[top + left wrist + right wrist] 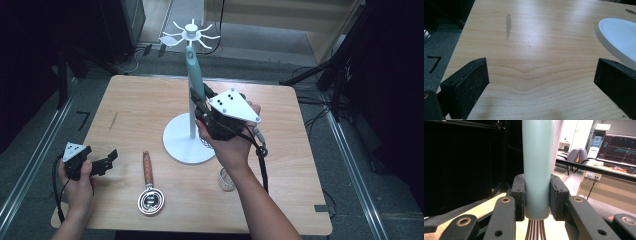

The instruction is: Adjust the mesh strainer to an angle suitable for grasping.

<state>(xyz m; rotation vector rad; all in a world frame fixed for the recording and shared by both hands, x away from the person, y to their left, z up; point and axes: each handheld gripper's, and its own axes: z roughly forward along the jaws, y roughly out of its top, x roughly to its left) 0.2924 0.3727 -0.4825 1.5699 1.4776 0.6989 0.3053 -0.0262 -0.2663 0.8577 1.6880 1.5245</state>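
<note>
Right tool pinching a teal whisk handle just beside the white stand's pole, holding it upright near the hooks on top. Copper wires poking out below the handle in the right gripper view, both jaws pressed flat against its sides. Left tool spread wide, gripping nothing, hovering over bare tabletop at the near left corner. Lying flat between the hands: a wooden-handled strainer. Sitting near the right wrist: a small glass.
</note>
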